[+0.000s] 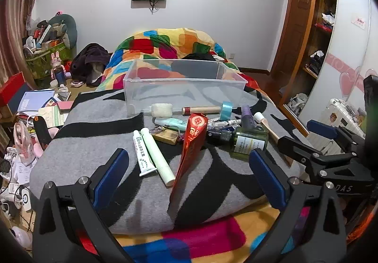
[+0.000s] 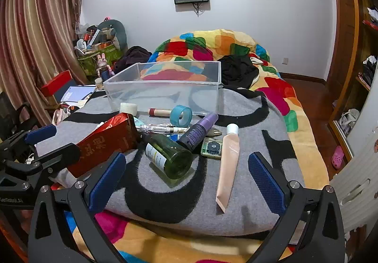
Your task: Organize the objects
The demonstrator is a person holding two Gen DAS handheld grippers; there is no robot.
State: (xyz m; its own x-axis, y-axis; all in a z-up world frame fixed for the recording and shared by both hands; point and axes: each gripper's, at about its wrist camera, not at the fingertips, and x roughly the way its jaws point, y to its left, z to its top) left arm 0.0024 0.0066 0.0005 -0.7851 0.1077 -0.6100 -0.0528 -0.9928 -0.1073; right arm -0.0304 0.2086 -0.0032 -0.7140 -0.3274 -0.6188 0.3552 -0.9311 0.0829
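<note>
Between the spread fingers of the right gripper [image 2: 186, 175], which holds nothing, a green bottle [image 2: 169, 155] lies on its side on the grey blanket [image 2: 248, 192]. The left gripper [image 1: 189, 175], likewise spread and holding nothing, frames a red packet [image 1: 190, 152]. Beyond the bottle stands the clear bin [image 2: 163, 85].

- Bed [image 2: 304, 135] under a patchwork quilt, with a grey-and-black blanket [image 2: 248, 192] spread across the near end.
- On the blanket: clear plastic bin [image 2: 163, 88] at the far edge, then a jumble of red packet [image 1: 192, 142], green glass bottle [image 2: 169, 156], purple bottle [image 2: 198, 131], beige tube [image 2: 228, 163], blue tape roll [image 2: 182, 115], two pale tubes [image 1: 151, 154].
- Black garment [image 2: 238, 71] on the quilt behind the bin.
</note>
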